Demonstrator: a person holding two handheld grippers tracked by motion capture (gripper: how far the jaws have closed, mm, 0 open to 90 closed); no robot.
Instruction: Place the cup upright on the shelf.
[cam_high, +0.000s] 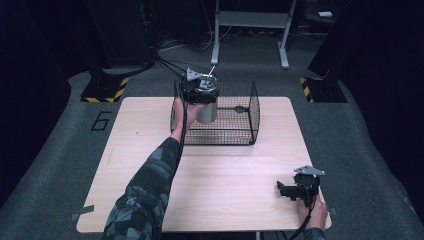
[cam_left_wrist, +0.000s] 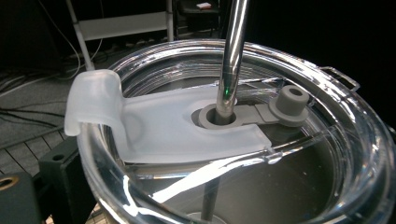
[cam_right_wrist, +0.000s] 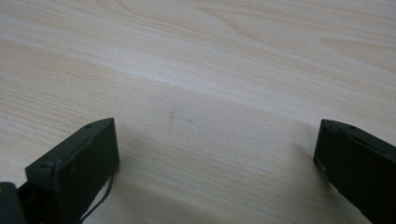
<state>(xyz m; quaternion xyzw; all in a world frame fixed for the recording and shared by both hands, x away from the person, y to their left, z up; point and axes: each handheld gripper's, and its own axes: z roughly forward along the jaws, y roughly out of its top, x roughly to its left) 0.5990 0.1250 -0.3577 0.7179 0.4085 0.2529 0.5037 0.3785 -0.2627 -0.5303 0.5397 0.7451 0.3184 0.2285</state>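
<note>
Directly below the left gripper (cam_high: 199, 90), apparently clamped on its rim, the tumbler (cam_high: 206, 112) stands upright in the wire basket (cam_high: 252, 112), straw (cam_left_wrist: 232, 60) vertical; the right gripper (cam_high: 295, 190) rests wide open, well apart.

Lit table (cam_high: 225, 195), dark bg (lid (cam_left_wrist: 233, 121) glare)

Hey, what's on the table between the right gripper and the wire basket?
Nothing. In the high view, bare wooden table runs from the right gripper, near the front right corner, to the wire basket at the far edge.
</note>
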